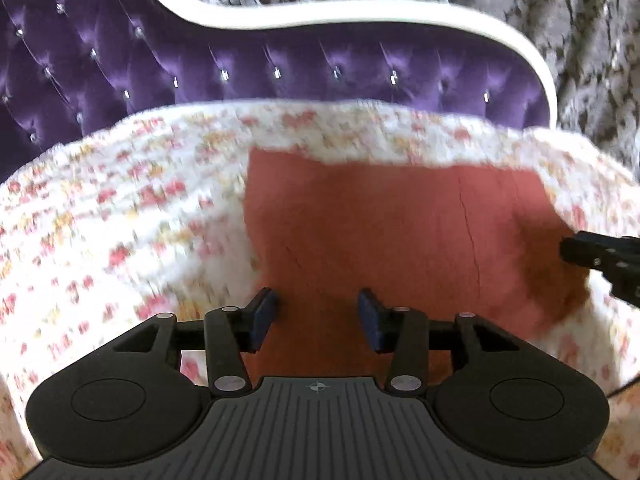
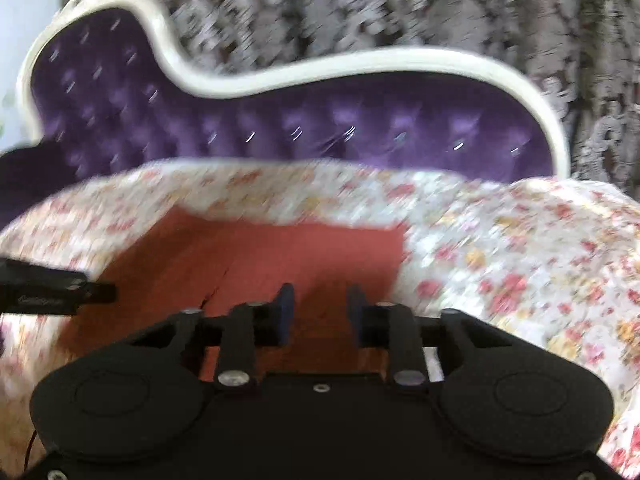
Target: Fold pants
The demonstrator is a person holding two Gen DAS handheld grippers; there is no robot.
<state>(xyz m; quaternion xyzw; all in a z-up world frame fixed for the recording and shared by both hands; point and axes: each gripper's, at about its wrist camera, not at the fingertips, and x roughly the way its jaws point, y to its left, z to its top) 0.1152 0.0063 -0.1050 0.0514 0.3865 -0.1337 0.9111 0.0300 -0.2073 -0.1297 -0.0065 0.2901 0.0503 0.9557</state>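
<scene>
- A tufted purple velvet headboard (image 1: pixel 280 68) with crystal buttons and a curved white frame (image 1: pixel 360 16) rises along the far side; it is tallest at the left and dips lower toward the right.
- Behind it hangs a grey and white damask-patterned curtain or wall covering (image 1: pixel 560 20); the blur leaves it unclear which.
- At the far left of the right wrist view, a pale strip of plain wall (image 2: pixel 24 20) shows beside the frame.
- A white bedspread printed with small red and yellow flowers (image 1: pixel 100 220) covers the bed from left to right, reaching up to the headboard.
- The flat, folded rust-red pants (image 1: pixel 400 232) lie on the bedspread, roughly rectangular, with a thin crease running down the cloth.
- The left claw (image 1: pixel 318 320) hovers over the near edge of the pants, blue pads spread, nothing pinched.
- The right claw (image 2: pixel 318 312), just right of the left one, is over the same near edge, pads apart with only a narrow gap, gripping nothing.
- Both views are motion-blurred.
</scene>
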